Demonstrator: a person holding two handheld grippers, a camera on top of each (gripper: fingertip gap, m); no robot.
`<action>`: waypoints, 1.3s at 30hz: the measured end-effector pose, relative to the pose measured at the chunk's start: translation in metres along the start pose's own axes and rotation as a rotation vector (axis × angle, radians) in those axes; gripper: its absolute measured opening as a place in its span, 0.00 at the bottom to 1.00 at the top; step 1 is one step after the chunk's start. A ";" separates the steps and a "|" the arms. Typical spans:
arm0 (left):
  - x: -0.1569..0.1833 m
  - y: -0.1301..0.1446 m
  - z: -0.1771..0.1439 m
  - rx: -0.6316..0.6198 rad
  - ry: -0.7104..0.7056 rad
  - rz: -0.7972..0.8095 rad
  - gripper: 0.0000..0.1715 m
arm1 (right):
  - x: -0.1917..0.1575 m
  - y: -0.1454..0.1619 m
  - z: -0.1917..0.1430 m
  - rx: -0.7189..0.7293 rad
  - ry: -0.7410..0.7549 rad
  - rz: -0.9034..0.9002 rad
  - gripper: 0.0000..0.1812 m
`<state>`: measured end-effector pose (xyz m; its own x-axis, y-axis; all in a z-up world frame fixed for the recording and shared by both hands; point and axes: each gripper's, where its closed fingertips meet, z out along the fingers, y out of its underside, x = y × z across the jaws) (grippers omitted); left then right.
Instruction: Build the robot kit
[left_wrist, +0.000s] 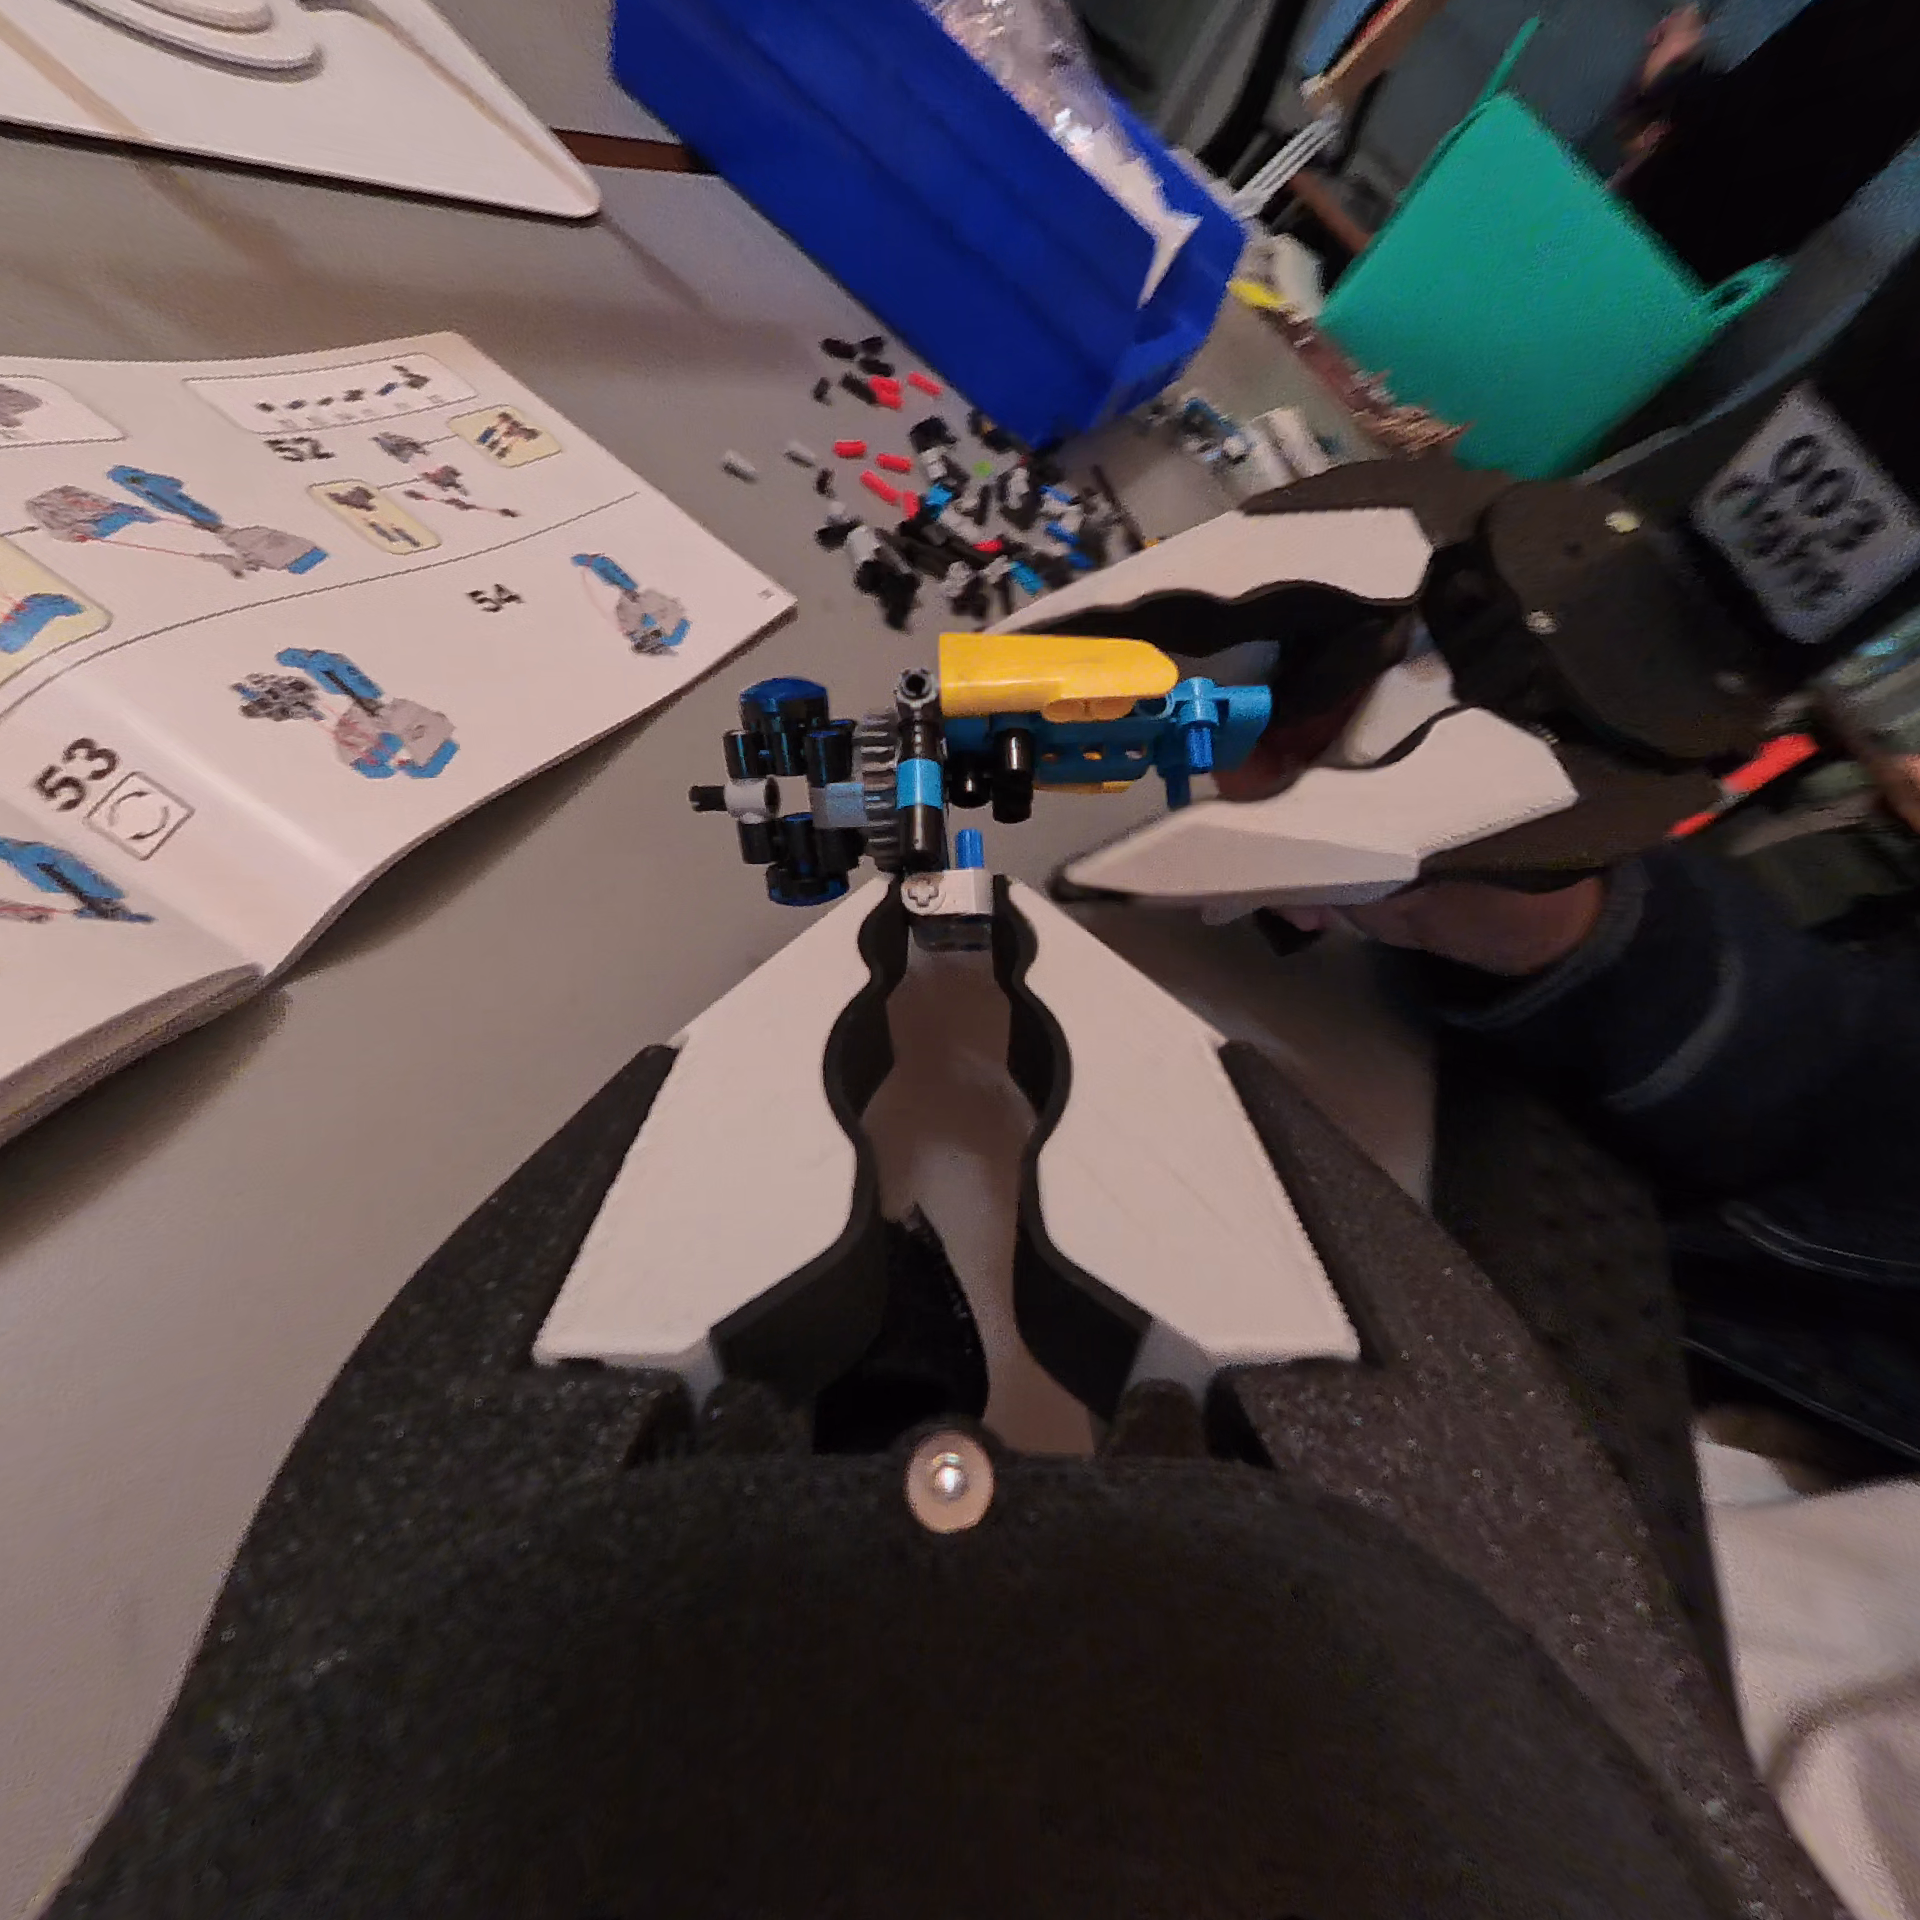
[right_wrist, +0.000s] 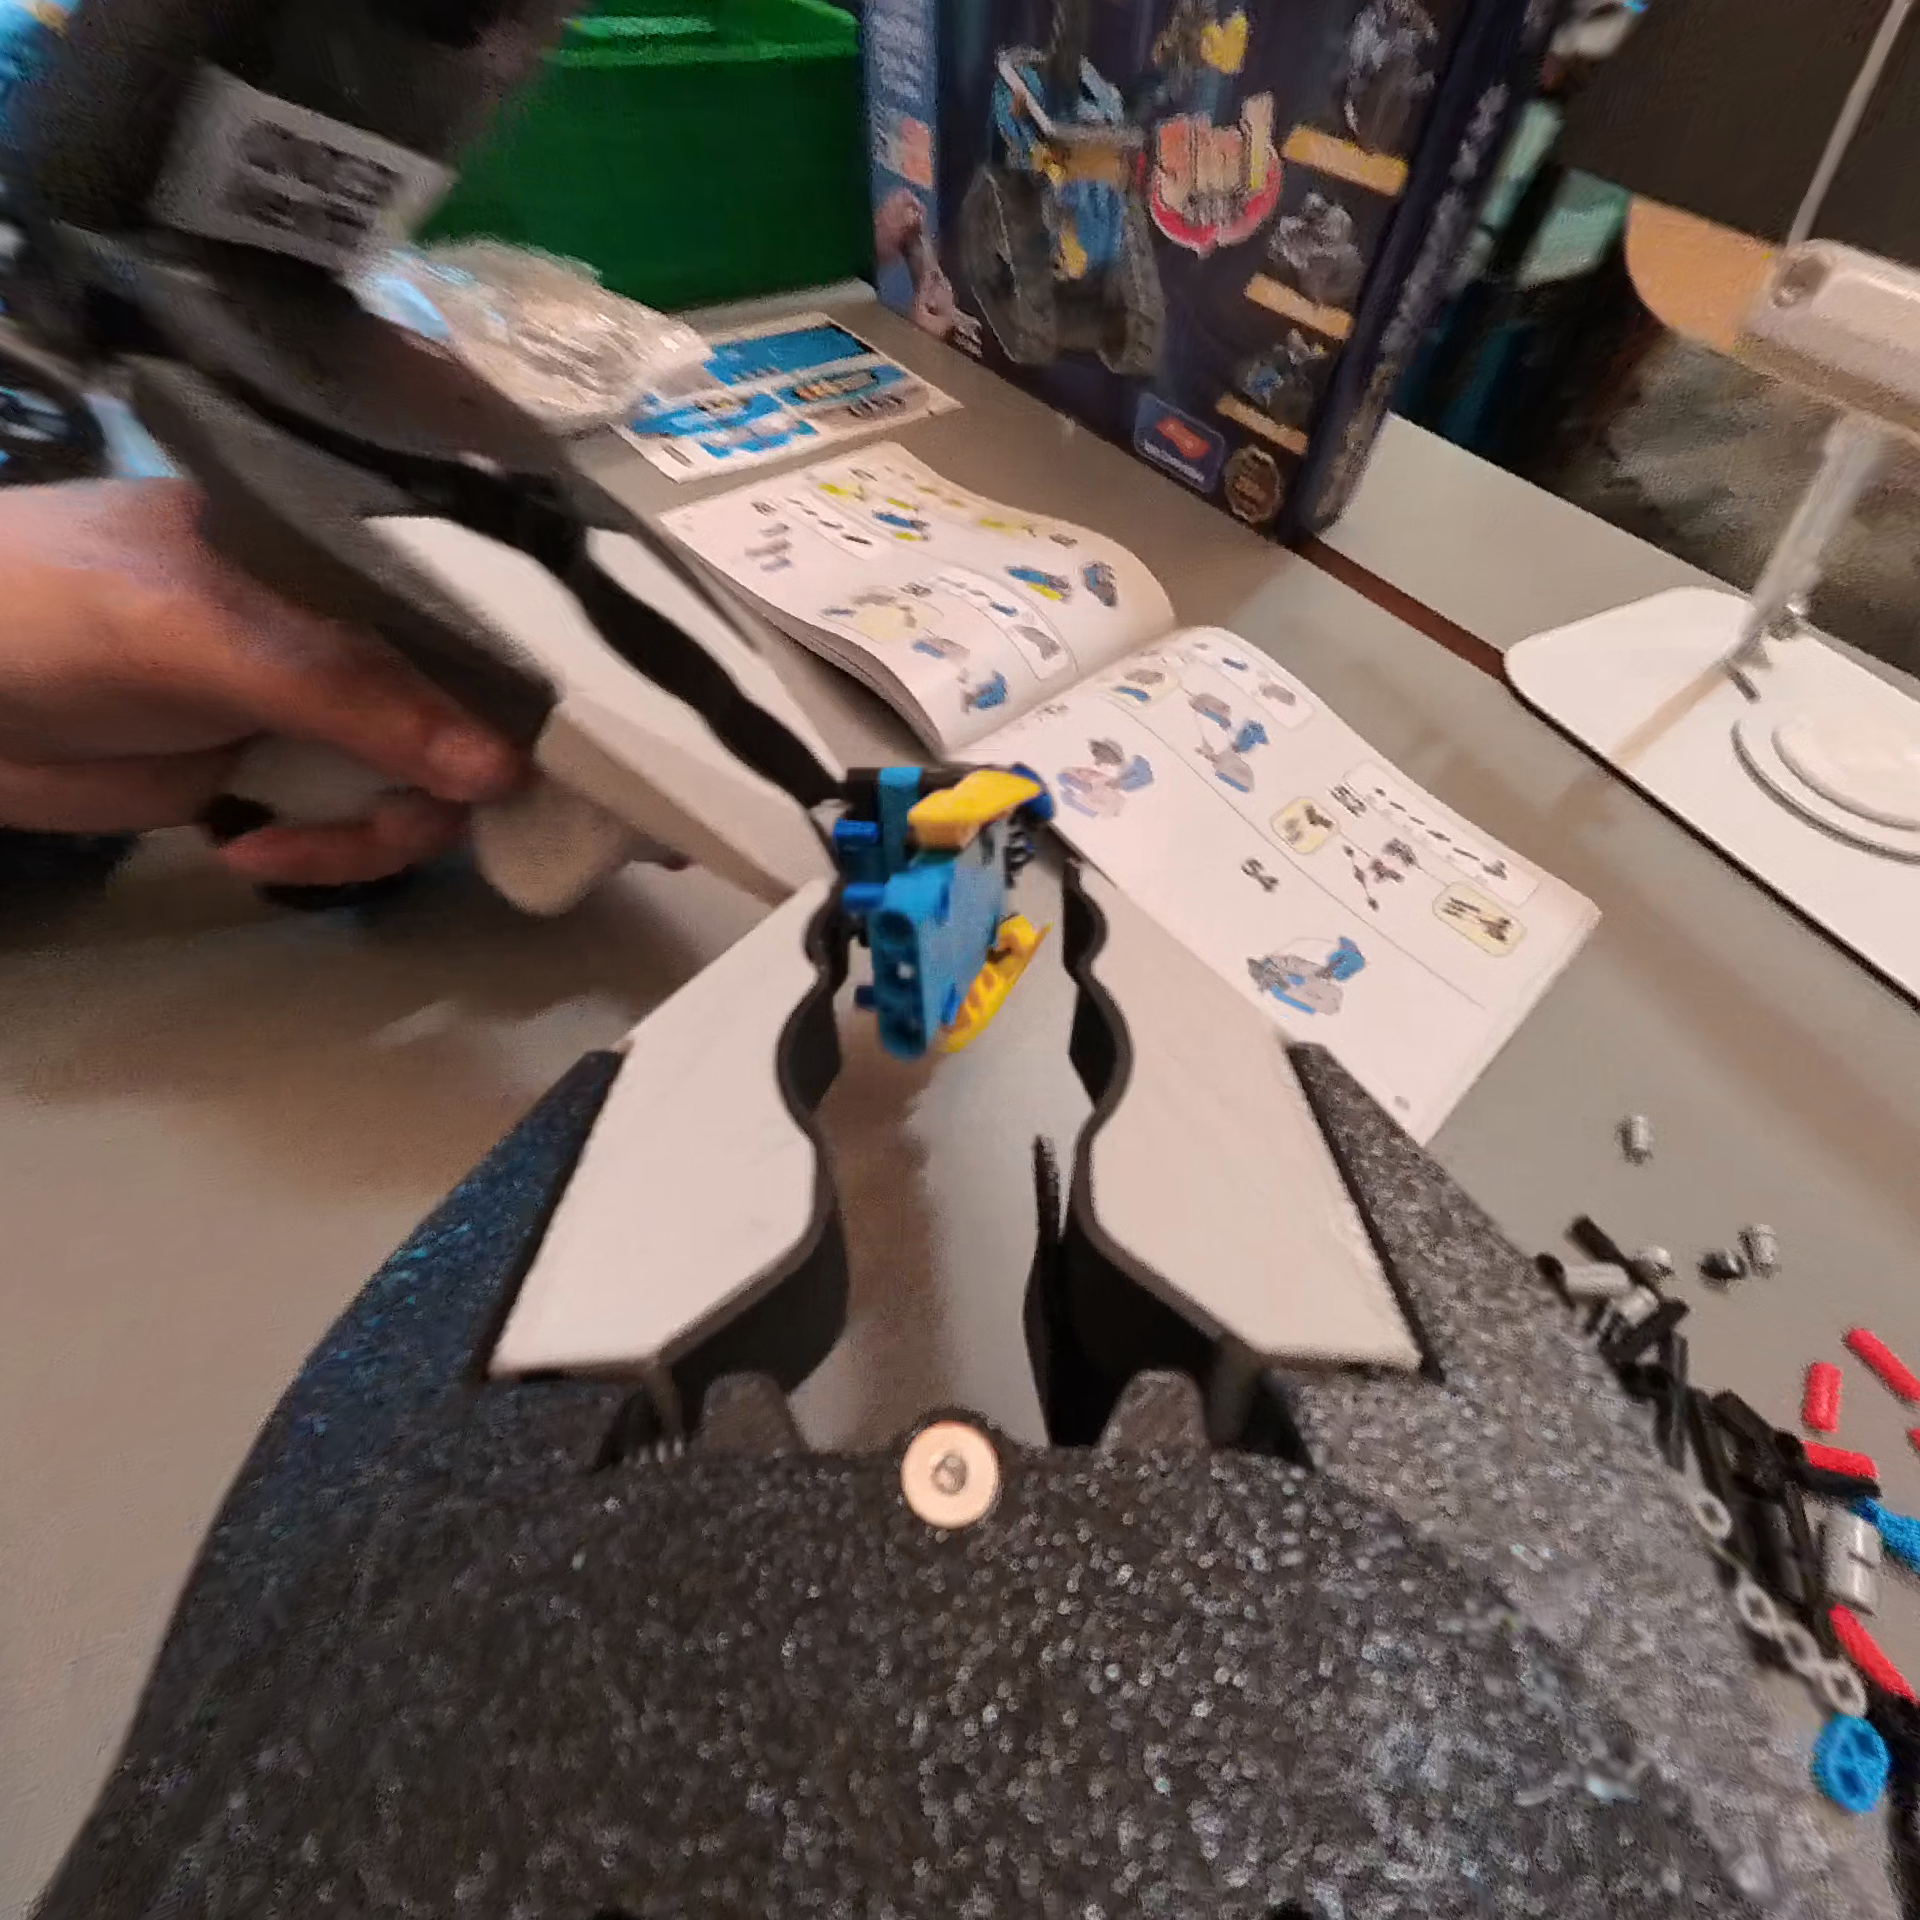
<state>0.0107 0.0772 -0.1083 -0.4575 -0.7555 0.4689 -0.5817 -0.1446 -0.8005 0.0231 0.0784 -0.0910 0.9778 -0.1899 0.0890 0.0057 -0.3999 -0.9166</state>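
Grippers left and right both pinch brick model.

2 close wrist views – facing crosswise, sharing the open booklet.

Printed writing is seen in a few places, but none of it is repeated here. Big black step numbers are printed on the pages of the open picture booklet that lies on the grey table, next to little drawings of blue and grey parts. A white label with dark marks is stuck on the body of the right gripper; the marks are blurred. A label of the same kind is found on the left gripper, also blurred. Words and badges are printed on the dark blue toy box, and small print on the blue and white sticker sheet.
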 end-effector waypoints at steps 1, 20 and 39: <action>-0.002 0.004 0.002 -0.015 -0.047 0.018 0.09 | 0.002 0.005 0.005 -0.021 0.029 -0.005 0.19; -0.037 0.029 0.013 -0.203 -0.401 0.269 0.09 | 0.006 0.053 0.035 -0.270 0.081 0.184 0.09; -0.039 0.029 0.011 -0.206 -0.349 0.228 0.09 | 0.004 0.050 0.032 -0.252 0.028 0.187 0.17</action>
<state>0.0192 0.0952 -0.1544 -0.3561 -0.9282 0.1077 -0.6302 0.1534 -0.7612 0.0337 0.0864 -0.1495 0.9508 -0.3044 -0.0583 -0.2293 -0.5643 -0.7931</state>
